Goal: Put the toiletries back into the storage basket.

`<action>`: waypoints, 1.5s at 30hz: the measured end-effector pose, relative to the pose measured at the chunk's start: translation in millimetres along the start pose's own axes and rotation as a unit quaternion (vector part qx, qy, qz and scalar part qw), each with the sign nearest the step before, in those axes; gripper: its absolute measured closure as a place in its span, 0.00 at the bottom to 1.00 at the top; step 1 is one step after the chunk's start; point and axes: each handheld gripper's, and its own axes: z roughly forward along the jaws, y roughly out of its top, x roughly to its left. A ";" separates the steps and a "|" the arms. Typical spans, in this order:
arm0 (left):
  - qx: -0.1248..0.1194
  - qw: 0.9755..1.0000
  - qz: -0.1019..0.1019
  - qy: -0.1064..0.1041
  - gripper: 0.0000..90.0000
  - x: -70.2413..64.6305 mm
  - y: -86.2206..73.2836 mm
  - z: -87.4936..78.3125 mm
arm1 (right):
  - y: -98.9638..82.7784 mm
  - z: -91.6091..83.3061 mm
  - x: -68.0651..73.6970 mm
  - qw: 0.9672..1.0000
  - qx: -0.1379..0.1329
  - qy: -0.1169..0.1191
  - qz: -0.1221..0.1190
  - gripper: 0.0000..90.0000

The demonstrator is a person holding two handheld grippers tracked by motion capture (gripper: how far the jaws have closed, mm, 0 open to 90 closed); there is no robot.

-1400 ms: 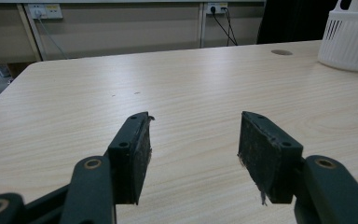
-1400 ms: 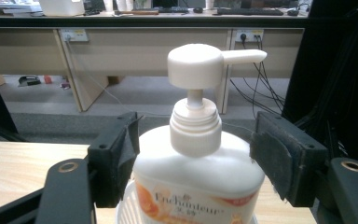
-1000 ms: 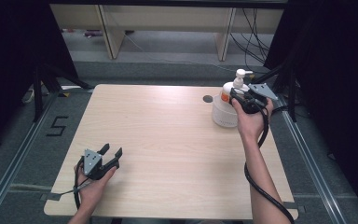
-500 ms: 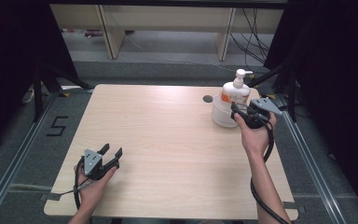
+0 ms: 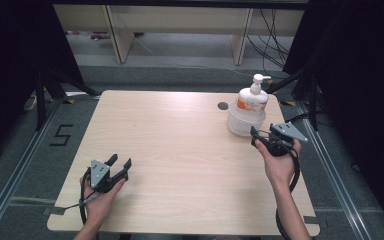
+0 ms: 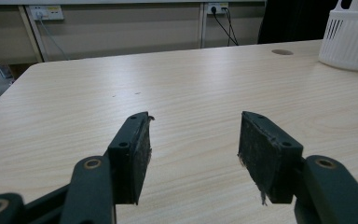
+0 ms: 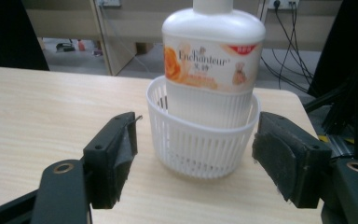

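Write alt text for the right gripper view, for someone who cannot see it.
A white pump bottle with an orange flowered label stands upright inside a small white slotted basket on a pale wooden table. The right gripper has its two black jaws open, one at either side of the basket, not touching it.

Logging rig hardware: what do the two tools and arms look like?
Both the left tool and right tool are black, each with a grey three-cornered plate on top and a trailing black cable. The pads are dark, flat and frayed at the edges. Forearms are bare, no sleeves.
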 end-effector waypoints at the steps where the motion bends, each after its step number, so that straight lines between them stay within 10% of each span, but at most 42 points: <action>1: 0.000 1.000 -0.001 0.000 0.47 -0.1 0.0 -0.1 | -2.8 -2.5 -1.5 1.000 0.006 0.005 0.001 0.34; 26: 0.004 1.000 -0.004 0.006 0.47 -1.7 0.1 -0.9 | -90.5 -24.3 -11.3 0.999 0.039 0.036 0.011 0.37; 45: 0.008 1.000 -0.001 0.003 0.47 -1.4 0.5 -0.5 | -105.2 -29.1 -7.3 0.999 0.040 0.036 0.006 0.37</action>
